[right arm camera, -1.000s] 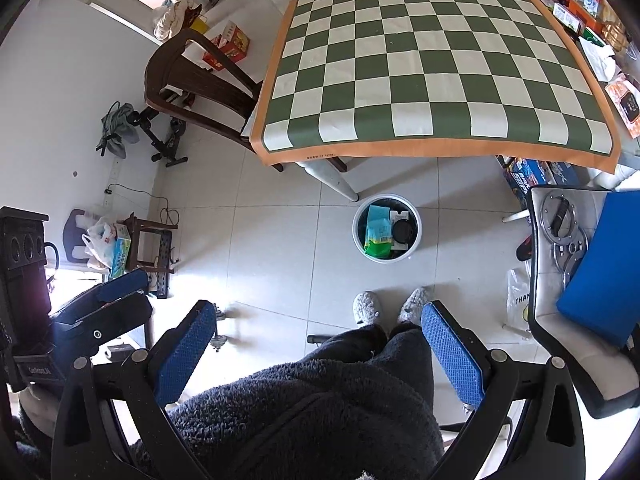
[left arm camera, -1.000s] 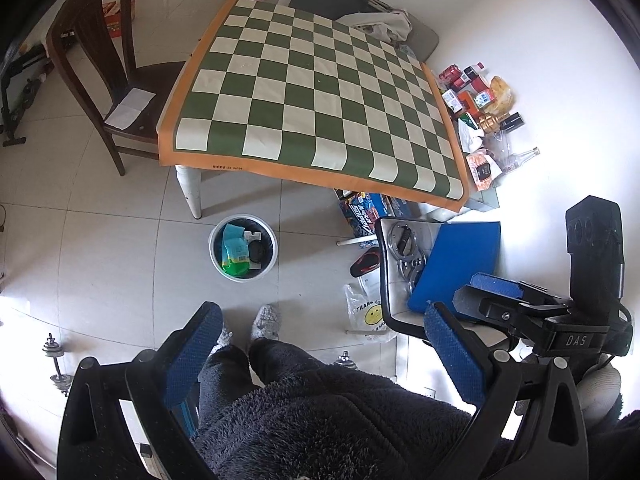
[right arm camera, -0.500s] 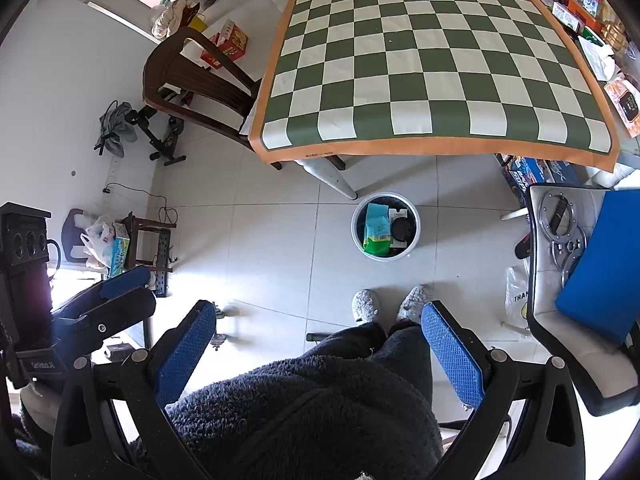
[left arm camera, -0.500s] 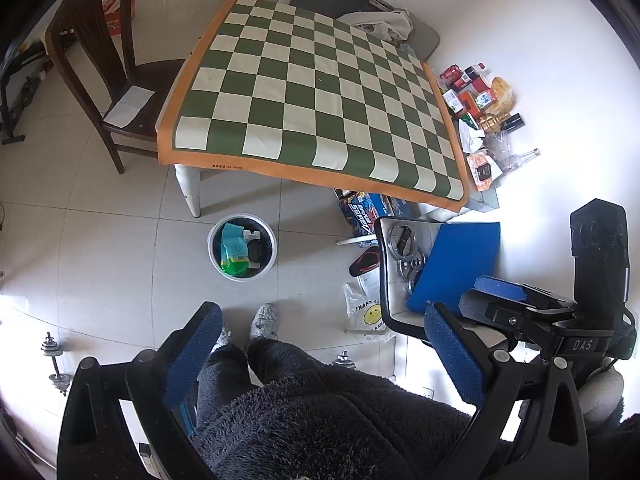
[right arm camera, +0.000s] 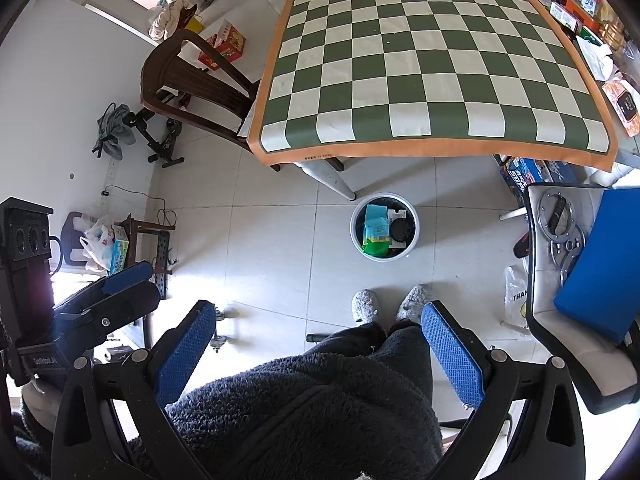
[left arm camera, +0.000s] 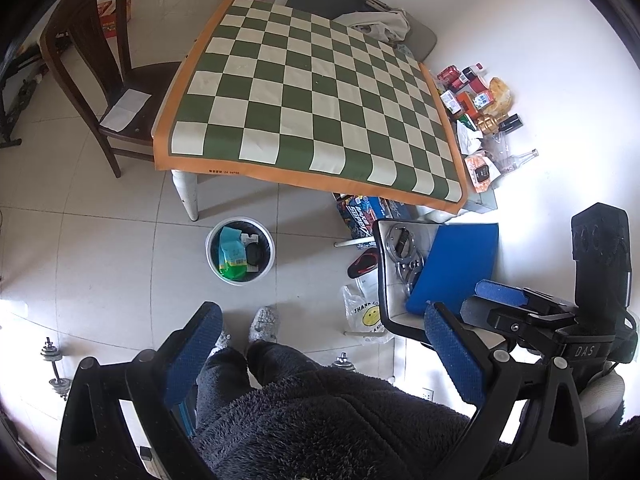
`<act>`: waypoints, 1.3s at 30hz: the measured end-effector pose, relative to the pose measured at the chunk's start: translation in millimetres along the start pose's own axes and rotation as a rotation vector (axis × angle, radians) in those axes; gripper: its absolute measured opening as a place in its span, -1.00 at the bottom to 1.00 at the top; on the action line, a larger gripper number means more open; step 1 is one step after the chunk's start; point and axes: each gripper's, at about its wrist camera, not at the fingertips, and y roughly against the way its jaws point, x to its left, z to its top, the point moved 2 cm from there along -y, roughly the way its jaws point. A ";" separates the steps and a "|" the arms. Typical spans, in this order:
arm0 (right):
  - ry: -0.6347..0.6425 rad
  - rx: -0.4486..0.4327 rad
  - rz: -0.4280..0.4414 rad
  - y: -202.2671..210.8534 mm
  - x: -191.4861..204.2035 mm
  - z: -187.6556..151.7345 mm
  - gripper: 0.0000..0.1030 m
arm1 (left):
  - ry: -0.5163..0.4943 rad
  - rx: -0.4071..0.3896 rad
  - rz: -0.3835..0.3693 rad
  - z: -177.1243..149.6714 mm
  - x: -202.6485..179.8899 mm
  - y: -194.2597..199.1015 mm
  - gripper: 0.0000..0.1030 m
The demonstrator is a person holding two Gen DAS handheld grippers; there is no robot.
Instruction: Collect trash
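A white trash bin [left arm camera: 240, 250] stands on the tiled floor by the table leg; it holds a green and teal packet and dark and white items. It also shows in the right wrist view [right arm camera: 385, 227]. My left gripper [left arm camera: 320, 344] is open and empty, held high over the person's legs, well back from the bin. My right gripper [right arm camera: 318, 340] is open and empty at a like height. The table [left arm camera: 312, 92] has a green and white checked cloth with nothing on it.
A dark wooden chair [left arm camera: 100, 80] stands left of the table. A white chair [left arm camera: 400, 312] with a blue cushion and metal rings is at the right. Boxes and bottles [left arm camera: 476, 108] lie by the wall. A plastic bag [left arm camera: 366, 314] lies on the floor.
Both grippers have stayed nearly still and open. The views have shifted only slightly.
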 end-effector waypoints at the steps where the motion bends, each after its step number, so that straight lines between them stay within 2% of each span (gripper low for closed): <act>1: -0.001 0.000 0.002 0.3 -0.4 -0.2 1.00 | 0.001 -0.001 0.003 0.0 0.8 -0.1 1.00; 11: -0.014 -0.010 0.006 -0.6 6.4 12.5 1.00 | 0.005 -0.001 -0.007 4.7 -1.3 0.9 1.00; 39: -0.016 -0.012 0.007 -1.2 9.1 14.9 1.00 | 0.006 0.000 -0.011 5.4 -0.2 1.7 1.00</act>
